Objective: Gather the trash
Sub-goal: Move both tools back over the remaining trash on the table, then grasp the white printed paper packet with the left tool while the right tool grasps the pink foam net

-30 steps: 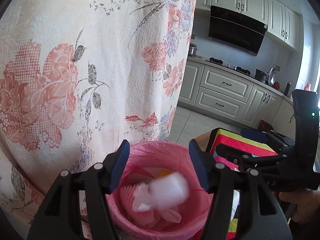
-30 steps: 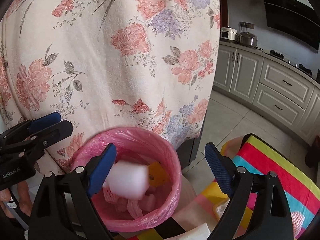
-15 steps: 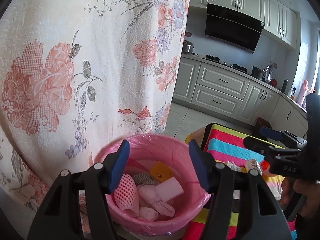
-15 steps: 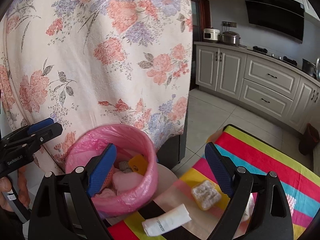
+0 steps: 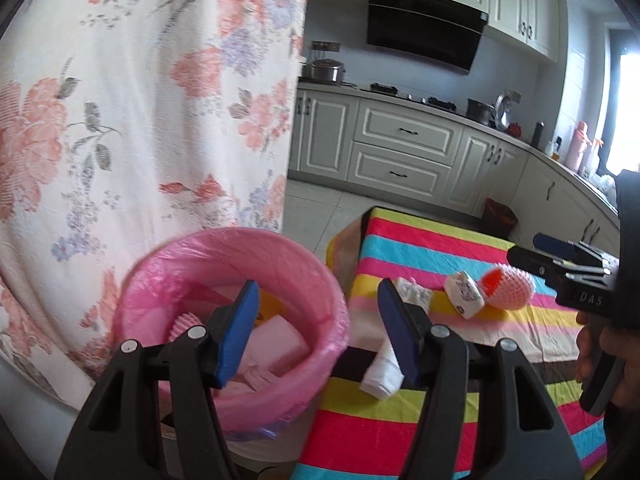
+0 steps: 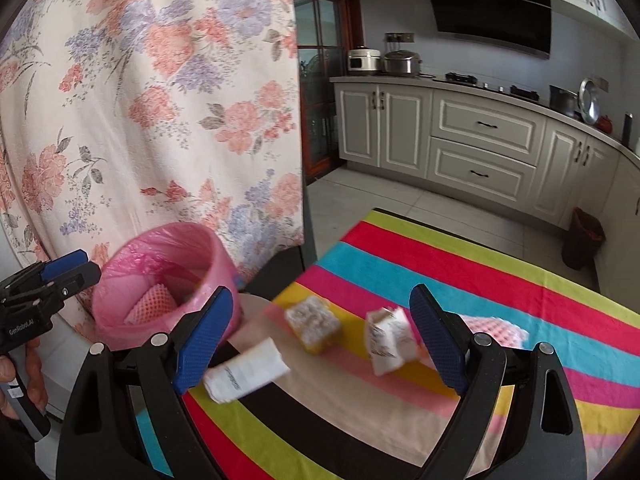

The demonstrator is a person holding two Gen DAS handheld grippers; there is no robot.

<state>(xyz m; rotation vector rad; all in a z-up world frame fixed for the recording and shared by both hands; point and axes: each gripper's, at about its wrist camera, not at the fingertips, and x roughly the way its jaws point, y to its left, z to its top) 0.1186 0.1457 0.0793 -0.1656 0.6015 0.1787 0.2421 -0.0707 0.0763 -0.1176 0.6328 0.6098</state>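
Note:
A pink-lined trash bin (image 5: 240, 256) stands left of the striped table and holds several scraps; it also shows in the right wrist view (image 6: 132, 264). My left gripper (image 5: 320, 334) is open and empty over the bin's right rim. My right gripper (image 6: 320, 336) is open and empty above the table. On the cloth lie a white tube (image 6: 248, 372), a yellow sponge block (image 6: 314, 322), a crumpled white carton (image 6: 388, 338) and a pink foam net (image 6: 496, 332). The left wrist view shows the tube (image 5: 382, 376), the carton (image 5: 464, 294) and the net (image 5: 508, 284).
A floral curtain (image 5: 140, 100) hangs behind the bin. The striped tablecloth (image 6: 460, 272) covers the table. Kitchen cabinets (image 6: 480, 152) and a dark floor bin (image 6: 584, 240) stand beyond it. The right gripper appears in the left wrist view (image 5: 560, 260), the left gripper in the right wrist view (image 6: 48, 280).
The white scrap that was falling between the fingers now lies in the bin. Both grippers have swung right, away from the bin and toward the table.

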